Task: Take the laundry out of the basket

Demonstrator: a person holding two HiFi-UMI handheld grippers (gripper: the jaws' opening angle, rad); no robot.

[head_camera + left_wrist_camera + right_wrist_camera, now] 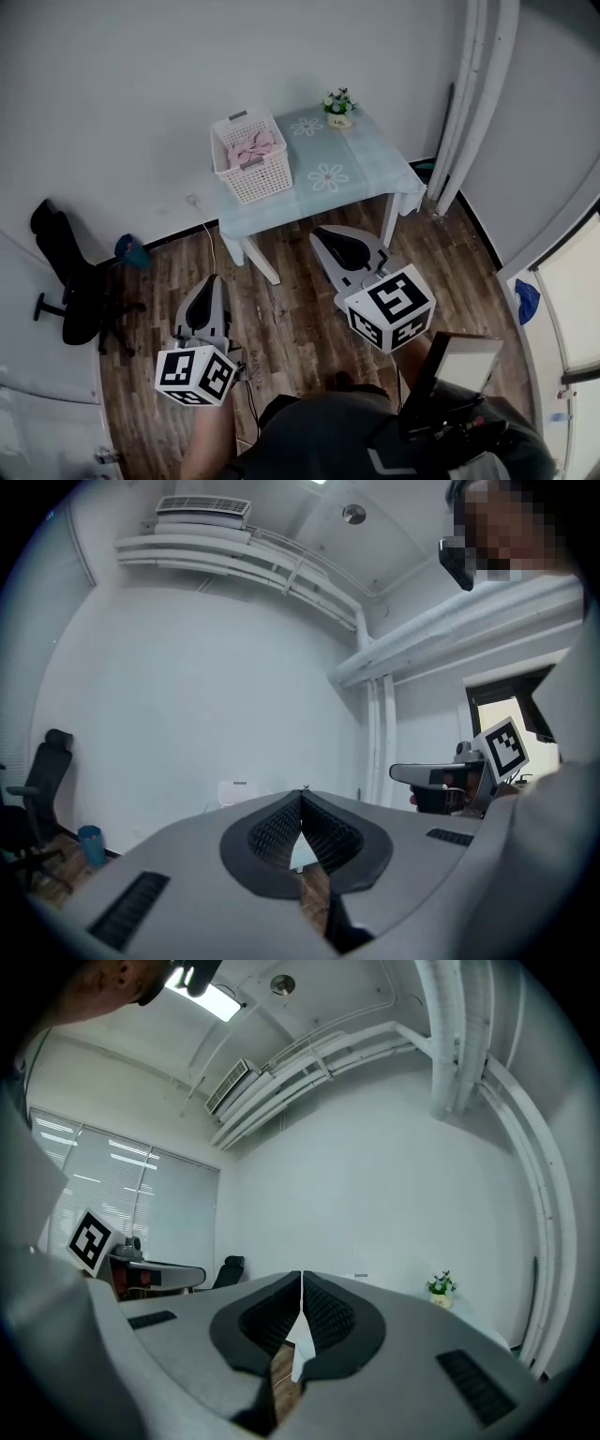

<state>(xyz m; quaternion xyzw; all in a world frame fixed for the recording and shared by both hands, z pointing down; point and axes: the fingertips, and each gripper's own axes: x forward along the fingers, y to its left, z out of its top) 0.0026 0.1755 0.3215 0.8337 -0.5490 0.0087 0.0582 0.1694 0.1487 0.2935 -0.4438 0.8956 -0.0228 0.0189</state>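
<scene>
A white laundry basket (251, 156) stands on the left end of a small table (361, 173) covered with a pale blue cloth. Pink laundry (249, 148) lies inside the basket. Both grippers hover over the wooden floor, well short of the table. My left gripper (208, 279) is shut with nothing in it; in the left gripper view its pads (302, 799) meet at the tips. My right gripper (324, 231) points towards the table's front edge and is shut and empty too, its jaws (301, 1279) pressed together. The basket (234, 792) shows small and far off past the left jaws.
A small flower pot (338, 108) sits at the table's far corner. A black office chair (70, 277) and a blue bin (133, 251) stand at the left by the wall. White pipes (472, 103) run down the right corner.
</scene>
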